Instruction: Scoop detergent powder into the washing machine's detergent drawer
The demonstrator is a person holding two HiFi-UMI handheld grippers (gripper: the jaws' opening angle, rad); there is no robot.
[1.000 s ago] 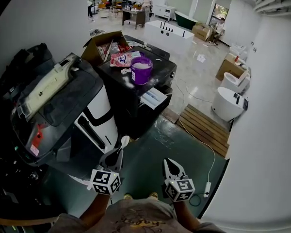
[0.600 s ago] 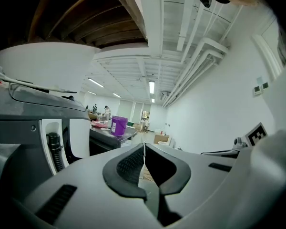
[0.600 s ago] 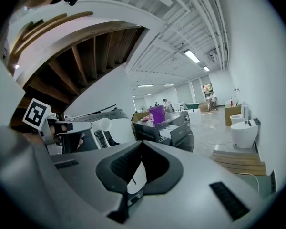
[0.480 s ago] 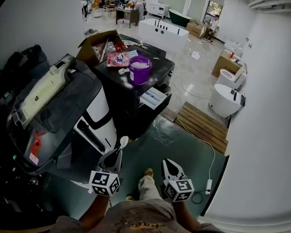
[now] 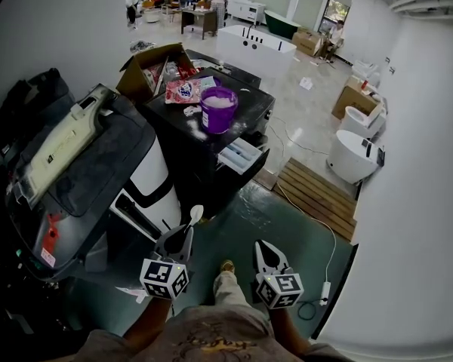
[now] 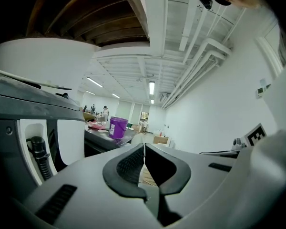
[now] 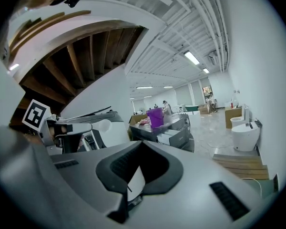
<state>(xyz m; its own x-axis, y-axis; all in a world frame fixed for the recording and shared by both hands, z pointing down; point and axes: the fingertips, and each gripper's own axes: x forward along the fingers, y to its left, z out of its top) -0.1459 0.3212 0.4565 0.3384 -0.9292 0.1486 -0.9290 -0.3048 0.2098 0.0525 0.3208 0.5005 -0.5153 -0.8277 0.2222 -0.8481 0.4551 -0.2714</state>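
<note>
A purple bucket [image 5: 219, 109] with white powder stands on top of the black washing machine [image 5: 249, 108], a few steps ahead of me. The machine's white detergent drawer [image 5: 241, 155] is pulled open at its front. Low in the head view, my left gripper [image 5: 183, 234] is shut on a white spoon [image 5: 195, 216] that sticks out past its tips. To its right, my right gripper [image 5: 261, 247] is shut with nothing in it. The left gripper [image 6: 144, 146] view shows the bucket [image 6: 117, 127] far off. In the right gripper [image 7: 142, 143] view, both bucket [image 7: 156, 117] and drawer [image 7: 174, 136] are distant.
A white-and-black unit with a dark bag on top [image 5: 83, 157] stands close on my left. A cardboard box [image 5: 155, 70] sits behind the washing machine. A wooden pallet [image 5: 313, 194], a floor cable [image 5: 326, 240] and white toilets [image 5: 351, 157] lie to the right.
A foot has stepped forward between the grippers and the view has shifted slightly toward the washing machine. Both grippers keep their places and stay shut.
</note>
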